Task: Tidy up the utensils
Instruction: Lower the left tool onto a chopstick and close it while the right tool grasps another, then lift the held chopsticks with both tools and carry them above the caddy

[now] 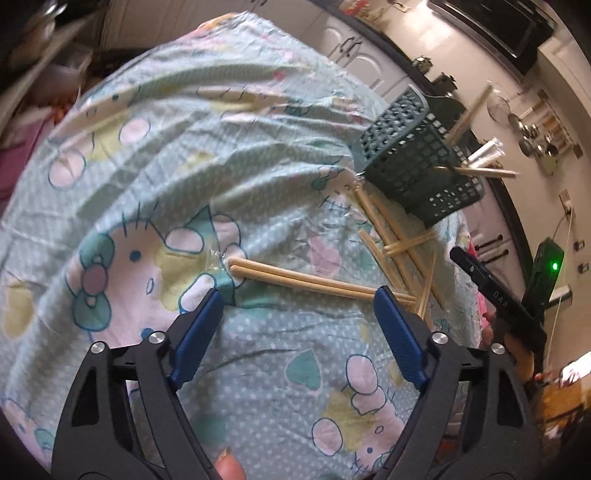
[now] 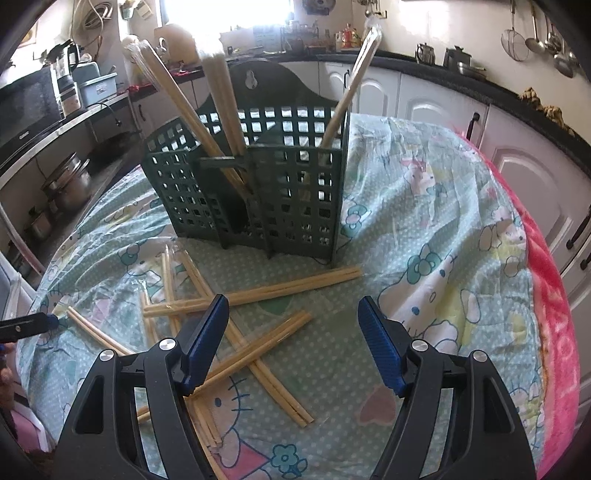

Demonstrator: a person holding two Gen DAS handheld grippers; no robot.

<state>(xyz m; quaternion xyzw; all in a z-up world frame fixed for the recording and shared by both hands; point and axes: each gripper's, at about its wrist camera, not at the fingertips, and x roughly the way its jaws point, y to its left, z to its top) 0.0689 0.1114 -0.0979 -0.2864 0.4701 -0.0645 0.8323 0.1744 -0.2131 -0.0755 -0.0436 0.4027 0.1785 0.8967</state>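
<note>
A dark green lattice utensil holder stands on a Hello Kitty cloth and holds several wrapped pairs of wooden chopsticks. More pairs lie scattered on the cloth in front of it. My right gripper is open and empty above this pile. In the left wrist view the holder is at the far right. One pair of chopsticks lies just beyond my left gripper, which is open and empty. The right gripper's black body shows at the right edge.
White kitchen cabinets and a dark counter with kettles run behind the table. Pots sit on a shelf at the left. A pink blanket edges the cloth on the right. Ladles hang on the wall.
</note>
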